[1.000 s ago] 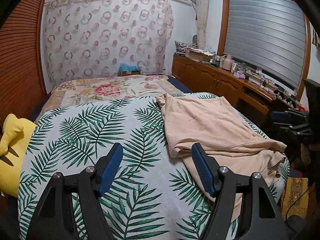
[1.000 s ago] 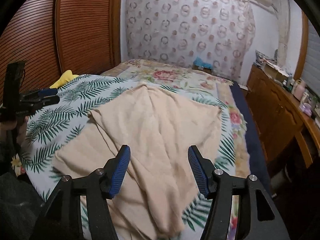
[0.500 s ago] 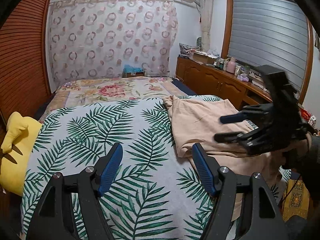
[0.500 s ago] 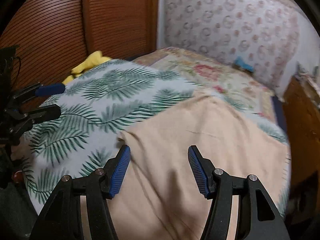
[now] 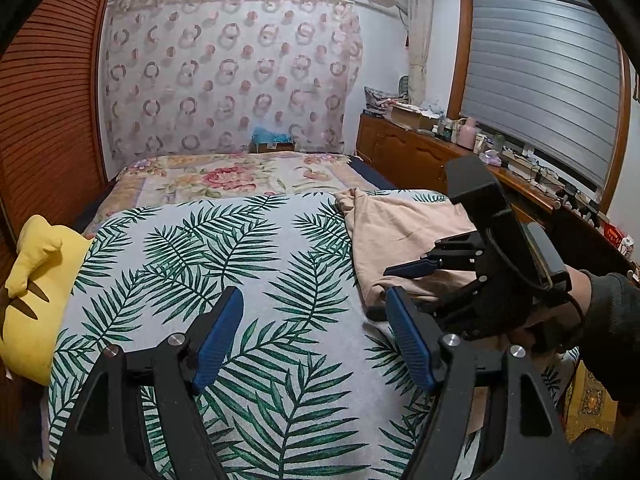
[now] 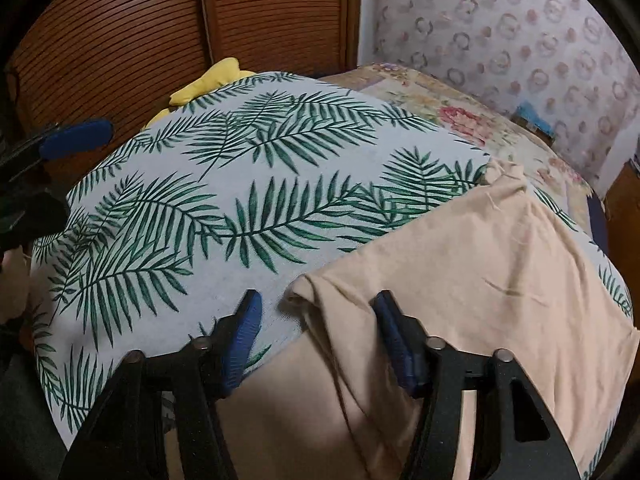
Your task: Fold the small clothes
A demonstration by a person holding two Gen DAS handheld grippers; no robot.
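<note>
The left gripper (image 5: 316,336) hangs with its blue-padded jaws spread wide and nothing between them, over the bare part of the palm-leaf sheet (image 5: 224,264) toward the near edge of the bed. The right gripper (image 6: 316,340) is likewise spread; the near left corner of the peach garment (image 6: 480,280) lies between its jaws, one pad over the sheet and the other over the cloth, though whether either pad touches the fabric cannot be told. In the left wrist view the right gripper (image 5: 404,284) reaches in from the right side, held in a dark-sleeved hand (image 5: 560,312), its fingertips low over the garment's near edge. The peach garment (image 5: 396,232) lies loosely spread with soft creases on the right half of the sheet, its far corner bunched near the sheet's far edge and its near part running off toward the bed's near right corner. A yellow pillow (image 5: 36,280) lies at the left edge of the bed. Beyond the leaf sheet is a floral bedspread (image 5: 232,176), and a wooden cabinet (image 5: 404,152) along the right wall carries a cardboard box (image 5: 412,114) and a pink jug (image 5: 468,133); their contents and any labels are too small to read.
</note>
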